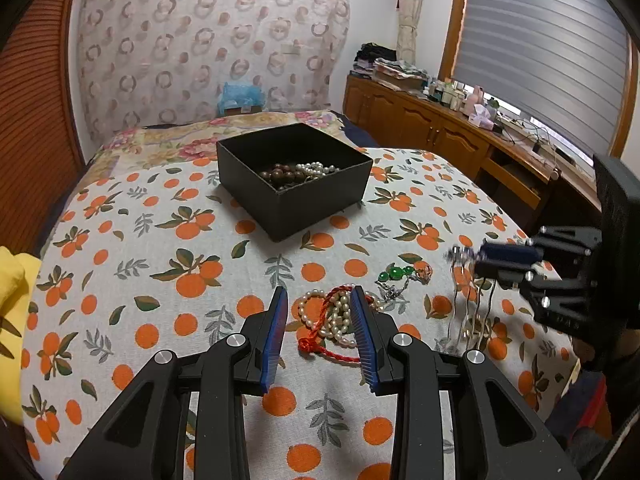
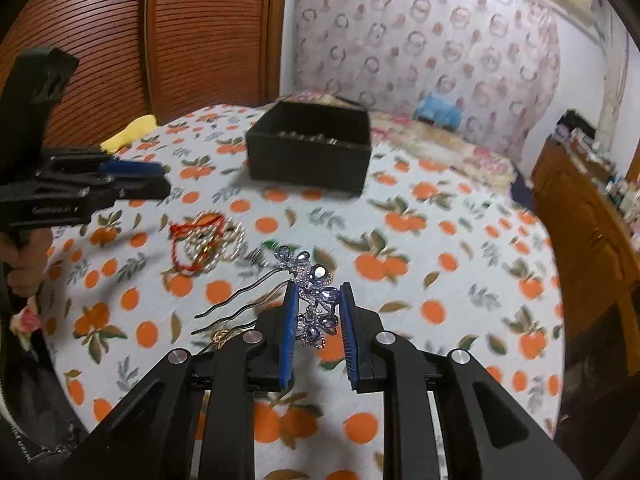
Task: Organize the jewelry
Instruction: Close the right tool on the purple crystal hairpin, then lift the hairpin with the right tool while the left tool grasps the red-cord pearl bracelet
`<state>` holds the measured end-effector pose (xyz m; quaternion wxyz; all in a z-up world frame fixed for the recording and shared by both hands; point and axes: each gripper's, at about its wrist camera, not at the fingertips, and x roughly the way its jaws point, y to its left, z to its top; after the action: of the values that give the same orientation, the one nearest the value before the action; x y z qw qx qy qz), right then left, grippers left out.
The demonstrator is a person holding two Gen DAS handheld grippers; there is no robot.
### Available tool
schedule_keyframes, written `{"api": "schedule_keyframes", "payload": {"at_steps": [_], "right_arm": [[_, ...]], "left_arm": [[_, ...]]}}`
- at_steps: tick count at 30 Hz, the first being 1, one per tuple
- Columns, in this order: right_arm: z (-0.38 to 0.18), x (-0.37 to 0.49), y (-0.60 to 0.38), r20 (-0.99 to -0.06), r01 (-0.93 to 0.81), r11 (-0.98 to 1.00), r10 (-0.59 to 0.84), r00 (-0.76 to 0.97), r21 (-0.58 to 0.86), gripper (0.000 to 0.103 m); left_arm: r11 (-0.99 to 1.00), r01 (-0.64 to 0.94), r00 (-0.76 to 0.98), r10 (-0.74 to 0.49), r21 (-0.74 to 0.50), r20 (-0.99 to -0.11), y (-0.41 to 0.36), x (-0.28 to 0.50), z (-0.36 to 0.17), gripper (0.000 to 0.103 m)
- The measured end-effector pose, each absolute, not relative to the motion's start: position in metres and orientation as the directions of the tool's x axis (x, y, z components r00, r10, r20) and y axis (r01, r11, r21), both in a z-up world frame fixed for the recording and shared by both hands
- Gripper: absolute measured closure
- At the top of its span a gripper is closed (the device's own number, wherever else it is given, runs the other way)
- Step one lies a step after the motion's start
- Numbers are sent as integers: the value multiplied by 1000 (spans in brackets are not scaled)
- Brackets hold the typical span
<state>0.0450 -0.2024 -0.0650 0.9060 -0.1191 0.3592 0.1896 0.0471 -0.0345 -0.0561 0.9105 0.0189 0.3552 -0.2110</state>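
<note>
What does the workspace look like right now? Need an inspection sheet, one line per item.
Surface: bed under an orange-print cloth, flat where the work is.
Job's things: black box open, brown beads and pearls inside; pearl strand with red cord and green-stone piece loose on the cloth; jewelled hair comb lifted off the cloth.
Clutter: yellow fabric at the cloth's edge.
Grippers: left gripper open, jaws either side of the pearl strand; right gripper shut on the hair comb's flower head, prongs pointing away to the side.
Cables: wires on the window counter.
Surroundings: wooden cabinets, window blind, patterned curtain.
</note>
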Motion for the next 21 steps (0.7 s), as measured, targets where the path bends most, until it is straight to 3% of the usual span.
{"api": "schedule_keyframes", "payload": {"at_steps": [13, 17, 21], "right_arm": [[-28, 51, -175, -558, -393, 849, 147, 817, -352, 81], [-26, 55, -171, -530, -358, 836, 98, 842, -415, 81], [-26, 52, -164, -478, -314, 803, 42, 877, -506, 81]], "left_arm": [[912, 390, 659, -370, -123, -654, -33, 47, -59, 72], [914, 387, 665, -370, -125, -649, -30, 46, -59, 63], [915, 383, 664, -370, -130, -650, -27, 46, -59, 63]]}}
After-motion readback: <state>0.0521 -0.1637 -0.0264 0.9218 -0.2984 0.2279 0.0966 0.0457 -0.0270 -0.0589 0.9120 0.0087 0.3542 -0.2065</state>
